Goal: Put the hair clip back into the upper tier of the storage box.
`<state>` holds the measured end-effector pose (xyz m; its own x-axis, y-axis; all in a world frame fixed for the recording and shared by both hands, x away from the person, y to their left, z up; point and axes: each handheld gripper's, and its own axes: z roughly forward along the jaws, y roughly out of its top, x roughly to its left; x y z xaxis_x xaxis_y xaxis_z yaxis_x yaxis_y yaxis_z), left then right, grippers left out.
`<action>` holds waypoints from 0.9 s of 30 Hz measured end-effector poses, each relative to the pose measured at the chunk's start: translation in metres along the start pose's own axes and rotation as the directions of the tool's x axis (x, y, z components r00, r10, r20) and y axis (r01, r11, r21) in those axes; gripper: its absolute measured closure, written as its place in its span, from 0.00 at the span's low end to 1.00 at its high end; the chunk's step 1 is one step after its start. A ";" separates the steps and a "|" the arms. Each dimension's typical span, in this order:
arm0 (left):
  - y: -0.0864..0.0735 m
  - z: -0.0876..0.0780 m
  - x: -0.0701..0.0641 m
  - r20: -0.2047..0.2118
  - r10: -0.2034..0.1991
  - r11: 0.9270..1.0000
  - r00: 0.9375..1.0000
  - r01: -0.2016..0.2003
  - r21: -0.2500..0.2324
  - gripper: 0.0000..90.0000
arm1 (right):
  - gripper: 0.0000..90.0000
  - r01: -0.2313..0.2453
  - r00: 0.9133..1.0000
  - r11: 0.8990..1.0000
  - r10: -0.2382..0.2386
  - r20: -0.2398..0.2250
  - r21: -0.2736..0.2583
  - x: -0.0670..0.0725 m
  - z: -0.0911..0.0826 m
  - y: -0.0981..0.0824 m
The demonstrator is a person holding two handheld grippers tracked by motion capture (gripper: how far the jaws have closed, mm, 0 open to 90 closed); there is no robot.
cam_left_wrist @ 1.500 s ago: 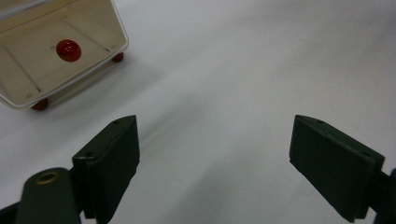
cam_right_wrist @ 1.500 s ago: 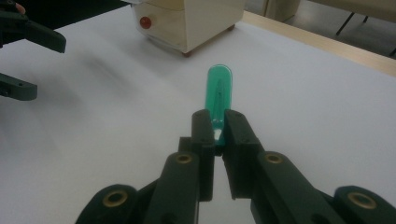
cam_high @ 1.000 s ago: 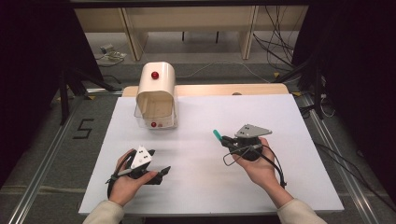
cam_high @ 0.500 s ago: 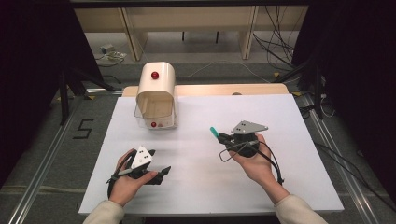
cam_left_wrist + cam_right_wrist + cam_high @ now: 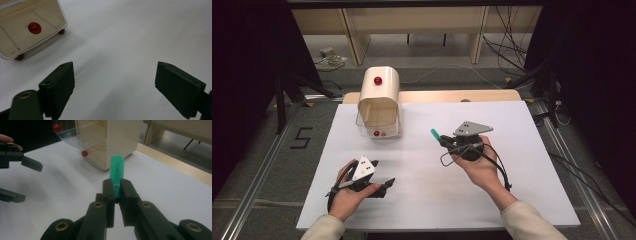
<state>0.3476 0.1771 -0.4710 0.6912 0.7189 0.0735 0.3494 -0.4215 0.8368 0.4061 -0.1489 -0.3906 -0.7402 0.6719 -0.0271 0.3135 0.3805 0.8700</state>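
- White sheeting covers the table (image 5: 522,165) in front of me, with a strip of bare wood along its far edge and grey floor with rails to either side.
- At the far left of the sheet stands a cream box (image 5: 379,102) with a rounded top, a red knob (image 5: 377,80) on it, and a clear front flap; its open side faces me.
- My right gripper (image 5: 443,140) is clamped tight on a green stick (image 5: 435,133), whose rounded end pokes out past the jaw tips (image 5: 117,168).
- That stick is held above the sheet, near the middle of the table, to the right of the box and well apart from it, pointing toward the box.
- My left gripper (image 5: 384,186) rests low over the near left part of the sheet, jaws spread wide with nothing between them (image 5: 115,85).
- From the left gripper view I see into the box: a red ball (image 5: 34,27) lies on its floor.
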 end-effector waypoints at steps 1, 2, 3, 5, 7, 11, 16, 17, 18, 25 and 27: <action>0.000 0.000 0.000 0.001 0.000 1.000 1.000 0.000 0.000 0.18 | 0.93 0.001 1.000 1.000 -0.001 0.000 0.000 0.000 0.001 0.001; 0.000 0.000 0.000 0.001 0.000 1.000 1.000 0.000 0.000 0.18 | 0.93 -0.001 1.000 1.000 0.001 -0.002 0.001 0.001 0.001 0.003; 0.000 0.000 0.000 0.000 0.000 1.000 1.000 0.000 -0.001 0.18 | 0.93 0.002 1.000 1.000 -0.002 -0.002 -0.002 0.001 0.002 0.004; 0.000 0.000 0.000 0.000 0.000 1.000 1.000 0.000 -0.001 0.18 | 0.93 0.001 1.000 1.000 -0.001 -0.004 -0.004 0.000 0.004 0.005; 0.000 0.000 0.000 -0.001 -0.008 1.000 1.000 0.008 -0.006 0.18 | 0.93 0.002 1.000 1.000 -0.003 -0.007 -0.003 0.000 0.005 0.007; 0.000 0.000 0.000 -0.001 -0.007 1.000 1.000 0.007 -0.006 0.18 | 0.93 0.000 1.000 1.000 0.000 -0.008 -0.002 0.001 0.008 0.009; 0.000 0.000 0.000 0.000 -0.002 1.000 1.000 0.002 -0.002 0.18 | 0.93 0.006 1.000 1.000 -0.006 -0.011 -0.001 0.000 0.009 0.011; 0.000 0.000 0.000 0.000 -0.003 1.000 1.000 0.003 -0.003 0.18 | 0.93 0.002 1.000 1.000 -0.002 -0.010 0.001 0.001 0.010 0.012; 0.000 0.000 0.000 -0.001 -0.006 1.000 1.000 0.006 -0.006 0.18 | 0.93 0.007 1.000 1.000 -0.007 -0.011 -0.003 0.001 0.010 0.012; 0.000 0.000 0.000 0.000 -0.005 1.000 1.000 0.005 -0.005 0.18 | 0.93 0.005 1.000 1.000 -0.005 -0.015 -0.004 0.001 0.013 0.016; 0.000 0.000 0.000 0.000 -0.005 1.000 1.000 0.005 -0.005 0.18 | 0.93 0.009 1.000 1.000 -0.009 -0.015 -0.004 0.001 0.014 0.018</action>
<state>0.3476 0.1770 -0.4709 0.6896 0.7208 0.0695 0.3495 -0.4154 0.8398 0.4194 -0.1327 -0.3815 -0.7518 0.6588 -0.0271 0.3050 0.3839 0.8716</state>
